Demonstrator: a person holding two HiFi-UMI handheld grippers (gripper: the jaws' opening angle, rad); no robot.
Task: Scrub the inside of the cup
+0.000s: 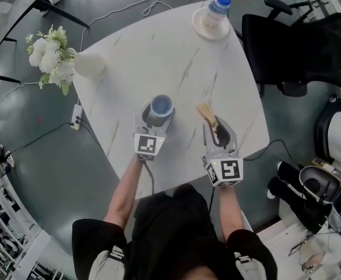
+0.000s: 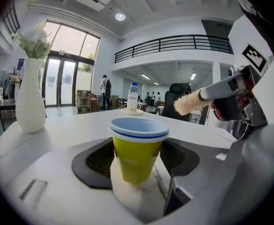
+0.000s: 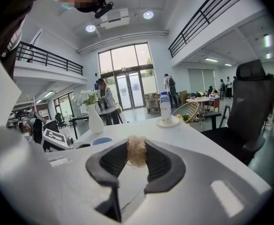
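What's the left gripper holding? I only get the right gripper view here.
Observer: The left gripper is shut on a yellow cup, upright, mouth open.
Operator: Brush inside it?
Observer: No. The left gripper view shows the brush with its bristles off to the cup's right, apart from the rim.
Operator: Where am I gripping the brush?
Observer: Head view: the right gripper clamps its dark handle, bristle end sticking out past the jaws.
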